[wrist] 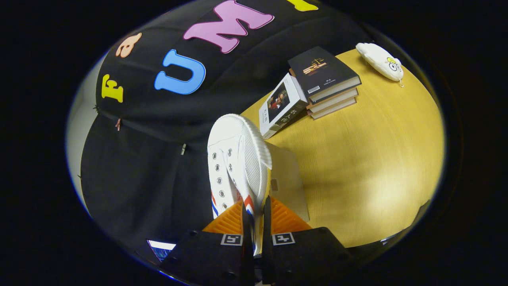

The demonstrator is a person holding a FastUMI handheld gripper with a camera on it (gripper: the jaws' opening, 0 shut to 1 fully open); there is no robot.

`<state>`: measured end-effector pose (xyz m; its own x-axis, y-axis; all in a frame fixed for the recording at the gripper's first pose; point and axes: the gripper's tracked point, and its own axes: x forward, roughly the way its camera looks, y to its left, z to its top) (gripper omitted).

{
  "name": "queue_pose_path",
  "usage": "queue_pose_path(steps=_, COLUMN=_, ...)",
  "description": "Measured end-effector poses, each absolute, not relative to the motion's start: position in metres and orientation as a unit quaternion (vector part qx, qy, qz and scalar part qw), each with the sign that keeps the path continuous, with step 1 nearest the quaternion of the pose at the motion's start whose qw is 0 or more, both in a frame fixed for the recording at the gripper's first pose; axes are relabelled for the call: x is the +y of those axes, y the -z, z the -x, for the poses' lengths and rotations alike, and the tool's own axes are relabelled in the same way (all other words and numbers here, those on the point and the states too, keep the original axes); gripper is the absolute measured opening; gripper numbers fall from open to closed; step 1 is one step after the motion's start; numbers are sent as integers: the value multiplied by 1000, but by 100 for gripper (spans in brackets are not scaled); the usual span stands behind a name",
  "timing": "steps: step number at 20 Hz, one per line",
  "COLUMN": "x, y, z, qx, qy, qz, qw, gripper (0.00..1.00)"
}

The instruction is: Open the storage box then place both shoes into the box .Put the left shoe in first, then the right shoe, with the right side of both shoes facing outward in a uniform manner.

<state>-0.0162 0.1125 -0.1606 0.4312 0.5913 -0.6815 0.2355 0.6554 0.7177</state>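
A white canvas shoe (234, 159) with metal eyelets and red and blue side stripes hangs in the air, its toe pointing away from me. My gripper (254, 222) is shut on the shoe's side wall near the heel, both fingers pressing it. Just right of the shoe and behind it lies a pale translucent panel (287, 182) on the yellow wooden table (377, 159); I cannot tell whether it is the storage box or its lid. The view is tilted, so the table runs up the right side.
A stack of books (325, 83) lies beyond the shoe on the table, with another book (279, 105) leaning against it. A white plush toy (381, 61) sits at the table's far end. The black booth cloth fills the left side.
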Motion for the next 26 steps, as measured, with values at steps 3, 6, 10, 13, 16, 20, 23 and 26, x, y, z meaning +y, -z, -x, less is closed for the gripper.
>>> queue_pose_path(steps=3, x=145, y=180, z=13, qx=531, qy=-105, qz=-398, qw=740, gripper=12)
queue_pose_path(steps=6, x=162, y=210, z=13, qx=545, qy=-84, qz=-370, qw=748, gripper=12)
queue_pose_path(steps=10, x=174, y=231, z=12, qx=548, qy=-66, qz=-348, qw=758, gripper=12)
queue_pose_path(steps=13, x=171, y=237, z=8, qx=543, qy=-54, qz=-321, qw=774, gripper=12)
queue_pose_path(steps=16, x=176, y=241, z=7, qx=537, qy=-53, qz=-312, qw=782, gripper=13)
queue_pose_path(steps=20, x=184, y=243, z=8, qx=541, qy=-61, qz=-307, qw=781, gripper=24)
queue_pose_path(steps=23, x=196, y=226, z=5, qx=523, qy=-83, qz=-337, qw=778, gripper=45)
queue_pose_path(steps=26, x=184, y=212, z=-3, qx=491, qy=-87, qz=-335, qw=800, gripper=96)
